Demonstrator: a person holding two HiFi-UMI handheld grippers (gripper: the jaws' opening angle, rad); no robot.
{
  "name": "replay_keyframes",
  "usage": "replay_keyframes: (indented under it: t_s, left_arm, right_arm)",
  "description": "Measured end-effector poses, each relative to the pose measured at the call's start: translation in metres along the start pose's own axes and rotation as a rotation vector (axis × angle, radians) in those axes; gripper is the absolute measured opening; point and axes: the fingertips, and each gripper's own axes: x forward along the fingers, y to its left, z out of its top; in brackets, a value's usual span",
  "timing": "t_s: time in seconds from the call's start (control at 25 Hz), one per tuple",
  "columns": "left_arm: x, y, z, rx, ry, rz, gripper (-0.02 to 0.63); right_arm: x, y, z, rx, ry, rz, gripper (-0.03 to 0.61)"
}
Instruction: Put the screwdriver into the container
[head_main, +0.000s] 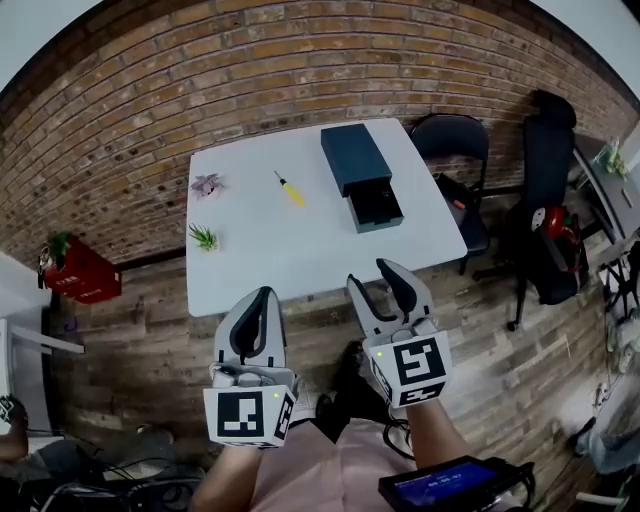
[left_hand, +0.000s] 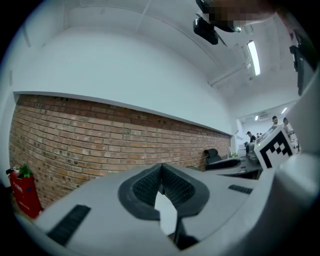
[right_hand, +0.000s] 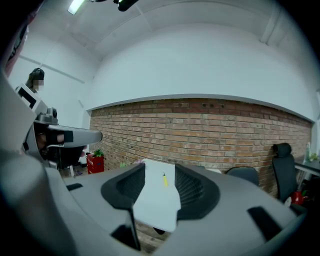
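A small yellow screwdriver (head_main: 290, 189) lies on the white table (head_main: 300, 255), left of a dark blue container (head_main: 354, 157) whose drawer (head_main: 375, 206) is pulled out toward me. Both grippers hover short of the table's near edge, over the wooden floor. My left gripper (head_main: 262, 296) is shut with nothing in it; in the left gripper view its pads (left_hand: 172, 187) meet at the top. My right gripper (head_main: 370, 274) is open and empty. The right gripper view shows the screwdriver (right_hand: 164, 180) far off on the table (right_hand: 157, 202), between the spread jaws.
Two small potted plants (head_main: 207, 184) (head_main: 203, 237) stand near the table's left edge. A black chair (head_main: 455, 140) and an office chair (head_main: 548, 150) sit to the right of the table. On the floor at the left stands a red box (head_main: 80, 272). A brick wall runs behind.
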Motion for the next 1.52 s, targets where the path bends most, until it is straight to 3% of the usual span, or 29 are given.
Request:
replay_keyframes:
  t_s: [0.44, 0.88, 1.2, 1.52]
  left_arm:
    - [0.093, 0.016, -0.028, 0.01, 0.077, 0.012, 0.012]
    - [0.194, 0.043, -0.015, 0.047, 0.093, 0.133, 0.012]
    - [0.212, 0.07, 0.016, 0.081, 0.048, 0.23, 0.012]
    - [0.213, 0.095, 0.02, 0.077, 0.034, 0.282, 0.012]
  right_arm:
    - [0.086, -0.049, -0.023, 0.039, 0.047, 0.042, 0.192]
    - [0.196, -0.093, -0.001, 0.05, 0.033, 0.199, 0.192]
    - [0.239, -0.097, 0.034, 0.006, -0.017, 0.271, 0.192]
    - [0.266, -0.083, 0.047, -0.022, -0.028, 0.312, 0.192]
